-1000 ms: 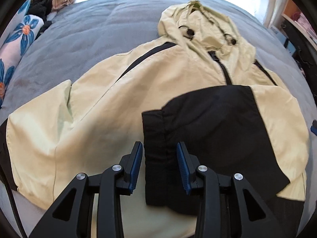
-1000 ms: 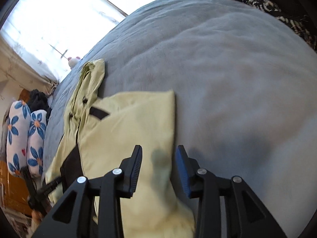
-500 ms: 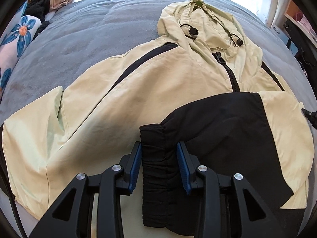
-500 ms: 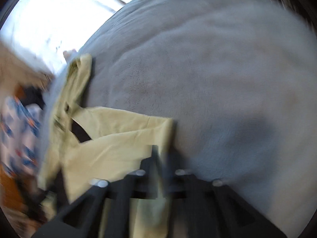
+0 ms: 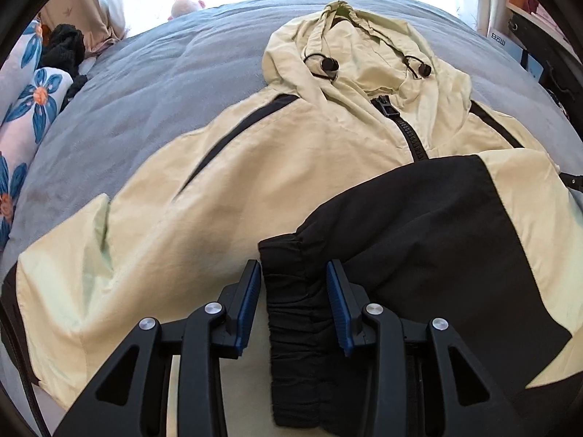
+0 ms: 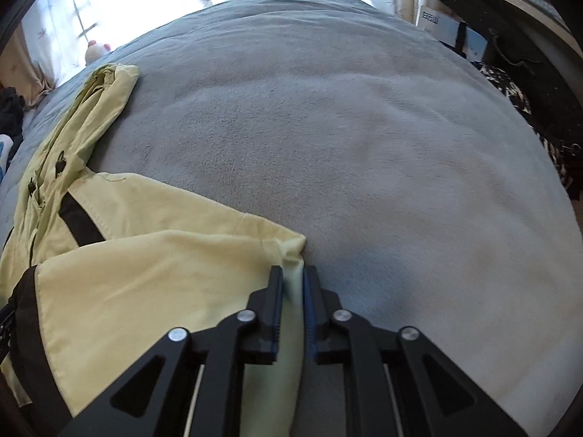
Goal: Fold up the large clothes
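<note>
Jacket (image 5: 255,196): one pale yellow hooded garment with black panels lies spread on the grey bed (image 5: 153,73), ahead of and beneath both tools. Left tool (image 5: 293,293) stands released, its two blue pads either side of the black elastic cuff (image 5: 291,313) of the one sleeve folded across the jacket's front, not pressing it. Ahead of this tool lie the hood (image 5: 360,51), two black cord toggles and one zipper. Right tool (image 6: 292,293) is nearly clenched on the jacket's yellow edge; its jaws have just been opening slightly, with the cloth between them. Bare bed stretches ahead and right of it.
</note>
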